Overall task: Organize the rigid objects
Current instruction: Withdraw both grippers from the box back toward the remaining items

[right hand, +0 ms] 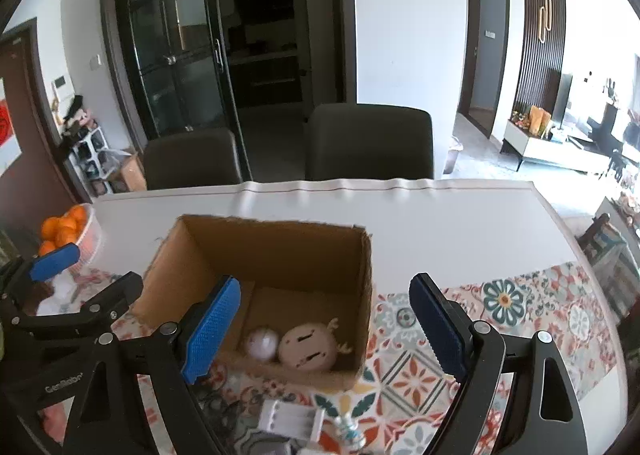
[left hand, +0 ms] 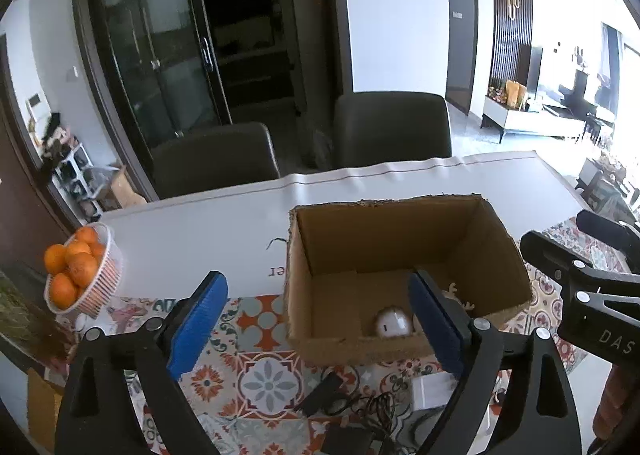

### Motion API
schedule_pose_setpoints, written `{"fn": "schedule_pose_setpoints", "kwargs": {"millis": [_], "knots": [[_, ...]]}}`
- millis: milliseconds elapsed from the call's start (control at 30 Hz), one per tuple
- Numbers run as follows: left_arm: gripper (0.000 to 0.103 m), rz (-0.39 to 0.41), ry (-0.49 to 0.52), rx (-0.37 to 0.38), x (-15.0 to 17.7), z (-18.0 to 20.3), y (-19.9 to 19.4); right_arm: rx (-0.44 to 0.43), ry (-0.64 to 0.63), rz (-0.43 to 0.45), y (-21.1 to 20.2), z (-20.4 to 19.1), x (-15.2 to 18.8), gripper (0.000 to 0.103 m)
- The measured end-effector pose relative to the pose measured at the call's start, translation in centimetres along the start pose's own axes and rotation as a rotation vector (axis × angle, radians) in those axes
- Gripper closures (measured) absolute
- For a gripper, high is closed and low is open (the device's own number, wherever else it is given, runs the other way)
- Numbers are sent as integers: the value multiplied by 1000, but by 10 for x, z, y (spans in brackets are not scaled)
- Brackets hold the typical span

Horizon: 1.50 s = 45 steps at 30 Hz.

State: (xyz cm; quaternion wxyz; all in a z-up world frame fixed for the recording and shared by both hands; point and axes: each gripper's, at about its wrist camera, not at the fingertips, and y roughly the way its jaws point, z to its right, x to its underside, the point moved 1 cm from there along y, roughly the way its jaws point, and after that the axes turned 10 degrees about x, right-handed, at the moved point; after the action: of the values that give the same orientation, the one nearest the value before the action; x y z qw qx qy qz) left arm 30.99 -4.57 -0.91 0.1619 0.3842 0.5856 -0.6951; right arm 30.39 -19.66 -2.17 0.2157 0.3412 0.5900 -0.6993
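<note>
An open cardboard box (left hand: 404,239) (right hand: 280,251) stands on the patterned cloth. Inside it lie a white ball (left hand: 392,322) (right hand: 262,343) and a beige doll head with antlers (right hand: 310,349), partly hidden in the left wrist view (left hand: 456,297). My left gripper (left hand: 316,319) is open and empty in front of the box. My right gripper (right hand: 328,329) is open and empty just in front of the box. Black adapters and cables (left hand: 344,407) and a white block (left hand: 434,391) (right hand: 290,419) lie below the grippers.
A bowl of oranges (left hand: 78,271) (right hand: 66,231) stands at the left table edge. Two dark chairs (left hand: 392,127) (right hand: 368,141) stand behind the white table (left hand: 224,227). The right gripper shows at the right of the left wrist view (left hand: 580,279).
</note>
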Motion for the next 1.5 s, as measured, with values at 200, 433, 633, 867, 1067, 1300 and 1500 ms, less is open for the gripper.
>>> {"fn": "schedule_pose_setpoints", "kwargs": {"millis": [200,433,633,867,1067,1300,1500], "knots": [[10,32,-5,-39,21,0,-24,-13,34,-13,-14,3,21,16],[10,34,-26,-36,49,-2,-39,16,27,26,-38,2,44,16],[10,36,-48,-27,72,-3,-52,32,22,55,-56,-3,64,16],[10,32,-21,-33,91,4,-60,5,42,26,-61,-1,85,16],[10,7,-12,-26,105,7,-61,7,61,-5,-62,0,105,16],[10,-51,-16,-6,127,9,-51,17,62,-56,-56,0,128,16],[10,-92,-26,12,141,8,-44,15,58,-100,-51,-3,144,16]]}}
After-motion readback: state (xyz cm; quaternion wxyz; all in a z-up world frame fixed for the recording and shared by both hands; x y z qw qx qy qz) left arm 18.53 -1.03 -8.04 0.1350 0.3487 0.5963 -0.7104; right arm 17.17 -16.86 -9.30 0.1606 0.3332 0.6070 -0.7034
